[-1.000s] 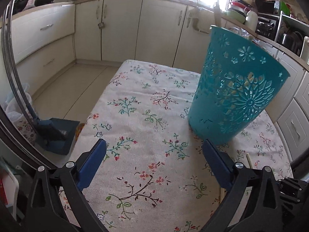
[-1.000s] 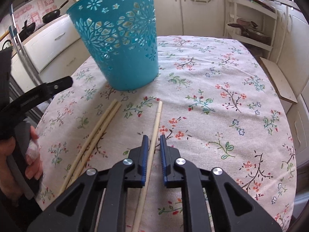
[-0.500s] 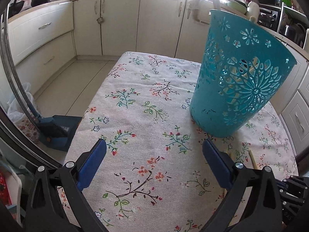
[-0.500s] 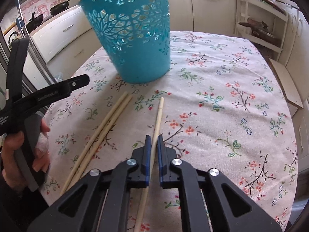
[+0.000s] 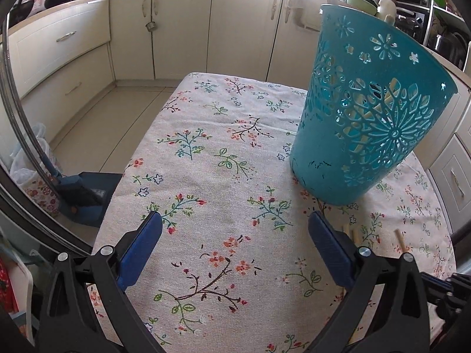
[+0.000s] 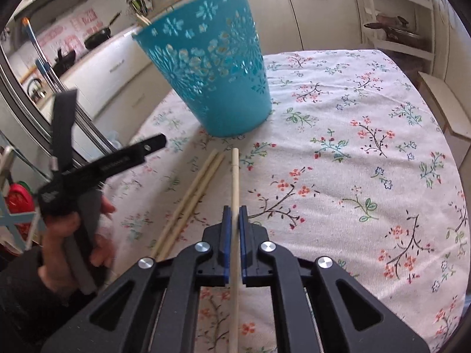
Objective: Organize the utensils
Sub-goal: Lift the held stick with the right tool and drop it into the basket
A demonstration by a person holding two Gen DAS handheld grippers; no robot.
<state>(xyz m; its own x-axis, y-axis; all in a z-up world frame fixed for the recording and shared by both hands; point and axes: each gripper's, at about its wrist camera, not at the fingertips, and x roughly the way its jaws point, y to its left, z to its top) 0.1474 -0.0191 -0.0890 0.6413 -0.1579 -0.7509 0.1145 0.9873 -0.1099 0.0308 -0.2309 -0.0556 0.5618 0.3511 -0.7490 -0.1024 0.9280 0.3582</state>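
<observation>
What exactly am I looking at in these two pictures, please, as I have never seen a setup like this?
There is no robot here: a person holds black tongs with blue pads in each hand, and each carries a camera looking along its fingers. The left view shows the left tongs wide open above the floral tablecloth, beside a perforated turquoise plastic basket. The right view shows the right tongs closed on one pale wooden chopstick, pointing toward the basket. Two more wooden chopsticks lie side by side on the cloth.

Bare tablecloth (image 6: 368,176) runs wide toward the table's right edge; the teal basket (image 6: 212,79) and two loose chopsticks (image 6: 191,200) block the left side.
</observation>
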